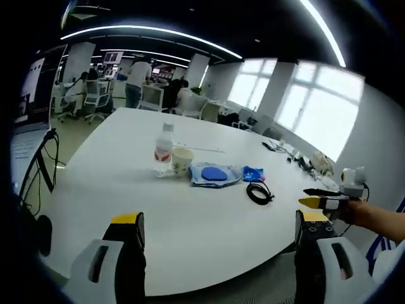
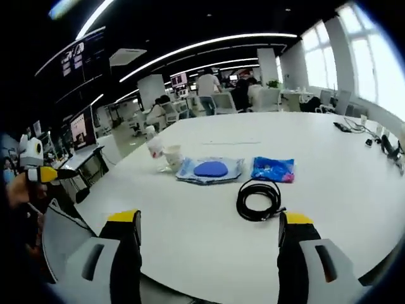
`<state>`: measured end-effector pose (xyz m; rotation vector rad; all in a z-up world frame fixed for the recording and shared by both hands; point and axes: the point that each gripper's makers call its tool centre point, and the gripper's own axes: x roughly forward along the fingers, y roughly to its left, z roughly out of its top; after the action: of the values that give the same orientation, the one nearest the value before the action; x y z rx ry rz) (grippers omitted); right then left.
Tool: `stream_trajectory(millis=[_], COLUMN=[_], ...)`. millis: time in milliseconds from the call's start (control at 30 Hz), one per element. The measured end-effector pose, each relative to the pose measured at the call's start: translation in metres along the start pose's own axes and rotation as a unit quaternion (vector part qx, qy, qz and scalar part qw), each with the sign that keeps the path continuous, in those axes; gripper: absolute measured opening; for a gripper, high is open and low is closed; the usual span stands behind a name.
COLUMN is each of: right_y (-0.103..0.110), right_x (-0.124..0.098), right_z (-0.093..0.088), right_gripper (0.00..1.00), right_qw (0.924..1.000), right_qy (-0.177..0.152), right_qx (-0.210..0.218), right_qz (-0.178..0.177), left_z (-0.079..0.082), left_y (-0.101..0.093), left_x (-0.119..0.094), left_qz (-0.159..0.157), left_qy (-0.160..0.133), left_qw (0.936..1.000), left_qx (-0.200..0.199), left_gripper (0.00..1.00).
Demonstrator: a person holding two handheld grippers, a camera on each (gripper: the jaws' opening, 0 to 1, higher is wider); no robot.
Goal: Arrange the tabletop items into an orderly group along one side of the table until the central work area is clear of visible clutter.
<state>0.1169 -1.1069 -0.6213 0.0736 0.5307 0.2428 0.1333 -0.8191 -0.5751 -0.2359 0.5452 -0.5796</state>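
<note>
Hovering both grippers, left gripper (image 1: pixel 218 237) and right gripper (image 2: pixel 209 235), jaws spread and empty; we're eyeing the floppy black cable coil (image 2: pixel 259 199) near the paper cup (image 2: pixel 172 156), best pinched across its bundled loops.

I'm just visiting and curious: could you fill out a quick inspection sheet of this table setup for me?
Surface: big white table, mostly bare.
Job's things: plastic bottle upright beside paper cup; clear pouch with blue insert; small blue packet; all loosely grouped mid-table.
Clutter: small items along the window-side edge, too small to tell.
Grippers: left tongs open, empty; right tongs open, empty; both short of the items.
Cables: coiled black cable nearest the right tongs.
Surroundings: open office, seated and standing people, desks, bright windows.
</note>
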Motion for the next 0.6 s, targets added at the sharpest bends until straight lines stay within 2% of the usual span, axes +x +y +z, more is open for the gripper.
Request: stream_trajectory(millis=[67, 133, 167, 233, 300, 367, 433, 500, 600], right_y=[-0.001, -0.014, -0.023, -0.032, -0.046, -0.054, -0.056, -0.056, -0.046], right_x=[-0.007, -0.012, -0.016, -0.023, -0.033, -0.039, -0.042, -0.041, -0.037], right_z=[-0.009, -0.024, -0.033, -0.039, -0.037, -0.034, -0.038, -0.047, -0.048], right_gripper=[0.87, 0.87, 0.86, 0.83, 0.82, 0.82, 0.81, 0.78, 0.74], right_qw=[0.9998, 0.9996, 0.9980, 0.9936, 0.9874, 0.9858, 0.9871, 0.9879, 0.9881], right_qy=[-0.004, 0.004, 0.012, 0.008, -0.015, -0.033, -0.027, -0.009, -0.007], right_qx=[0.011, 0.029, 0.062, 0.112, 0.154, 0.160, 0.154, 0.152, 0.152], right_qz=[0.014, 0.003, -0.008, -0.014, -0.030, -0.038, -0.034, -0.030, -0.018], left_z=[0.001, -0.001, -0.003, -0.012, -0.014, -0.013, -0.011, -0.014, -0.017], left_y=[-0.007, -0.007, -0.005, -0.002, -0.006, -0.010, -0.014, -0.012, -0.011], left_x=[0.000, 0.002, 0.003, 0.008, 0.010, 0.009, 0.009, 0.008, 0.007], left_qz=[-0.007, -0.002, 0.001, 0.006, 0.005, 0.001, -0.002, 0.002, 0.006], left_qy=[-0.003, -0.007, -0.005, 0.009, 0.013, 0.011, 0.007, 0.009, 0.008], left_qw=[0.9999, 0.9999, 1.0000, 0.9998, 0.9998, 0.9999, 1.0000, 0.9999, 0.9998], left_qx=[0.011, 0.012, 0.006, -0.015, -0.013, -0.006, -0.003, -0.008, -0.018], left_gripper=[0.96, 0.96, 0.96, 0.96, 0.96, 0.96, 0.96, 0.96, 0.96])
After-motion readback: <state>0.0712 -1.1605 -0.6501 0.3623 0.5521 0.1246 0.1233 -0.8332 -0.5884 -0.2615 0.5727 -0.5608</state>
